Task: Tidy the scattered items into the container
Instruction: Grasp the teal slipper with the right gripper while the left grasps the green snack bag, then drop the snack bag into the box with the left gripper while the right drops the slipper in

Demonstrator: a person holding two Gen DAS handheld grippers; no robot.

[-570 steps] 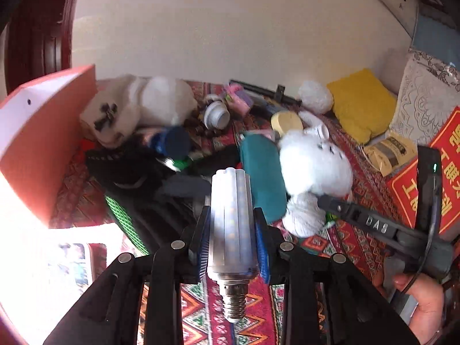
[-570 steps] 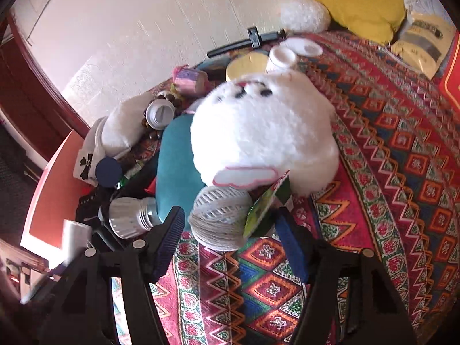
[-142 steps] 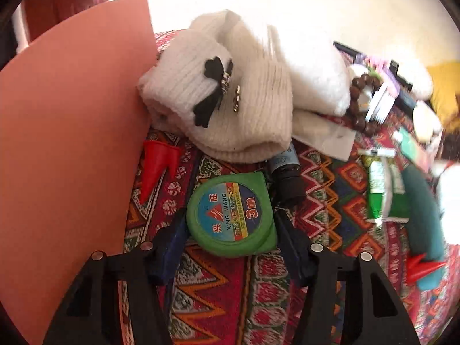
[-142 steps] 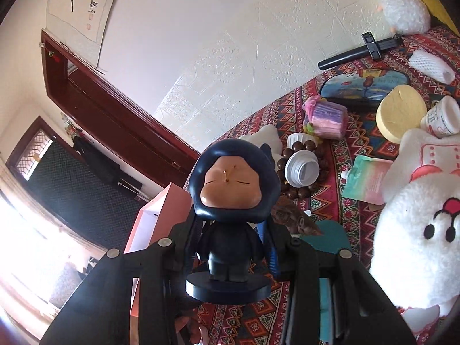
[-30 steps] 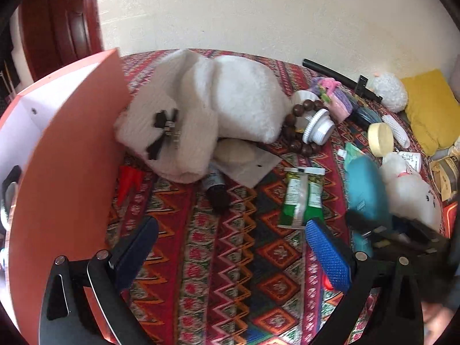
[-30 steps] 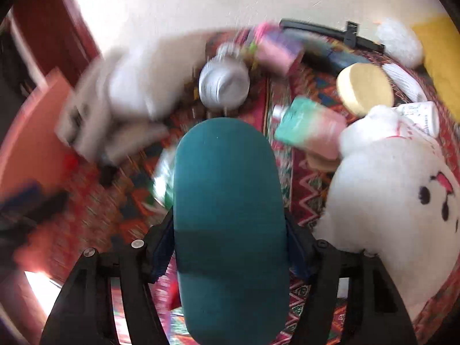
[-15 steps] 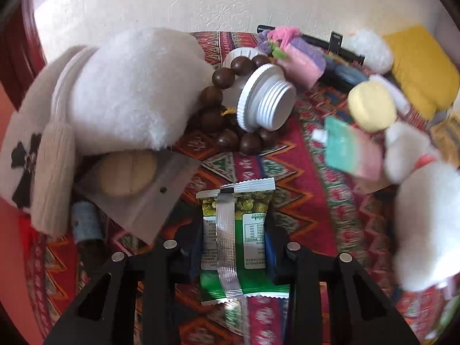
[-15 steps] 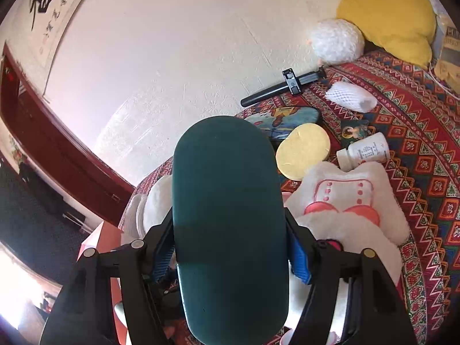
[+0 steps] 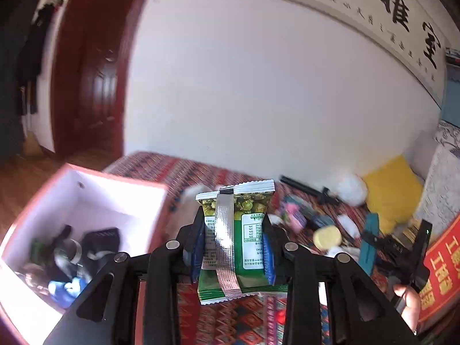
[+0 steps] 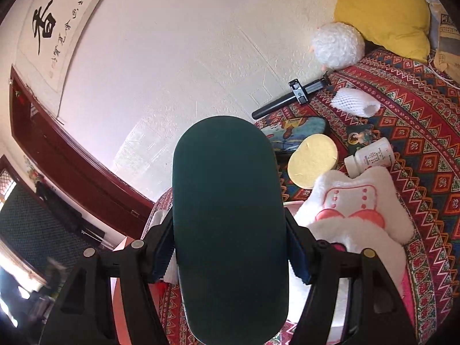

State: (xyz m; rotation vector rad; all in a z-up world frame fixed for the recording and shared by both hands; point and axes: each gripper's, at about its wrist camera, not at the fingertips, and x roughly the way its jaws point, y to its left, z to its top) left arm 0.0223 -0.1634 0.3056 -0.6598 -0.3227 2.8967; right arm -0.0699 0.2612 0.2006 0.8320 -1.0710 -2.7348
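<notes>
White textured wall behind, with a calligraphy scroll [image 10: 54,26] high up and a dark red door [image 9: 95,69] to one side; below, a bed under a red patterned blanket [image 10: 414,132].

Left gripper [image 9: 234,247] clamped on a green snack packet [image 9: 237,238], held upright above the blanket, silver seam facing the camera, lower edge hanging beneath the pads. Just beside it on the left, an open pink box [image 9: 86,210] with white inner walls, holding dark and blue items too blurred to name. Farther right, blurred clutter: a round yellow sponge [image 9: 327,237], something pink, a black rod [image 9: 310,191], a white fluffy ball [image 9: 352,189], a yellow cushion [image 9: 394,192]. At the right edge, the right gripper seen from outside, a hand [image 9: 408,302] partly cut off under it.

Right gripper [image 10: 230,247] closed on a dark teal oval case [image 10: 228,230], pads pressed on both long sides; the case fills the middle of that view and hides most of what lies behind. Near its right side, a white plush toy [image 10: 359,210] with pink markings, partly covered by the gripper. Beyond, a white bottle [image 10: 369,155] on its side, the sponge, a flat printed pouch half hidden, a white foam net sleeve [image 10: 355,102]. Only a sliver of the box visible at lower left.
</notes>
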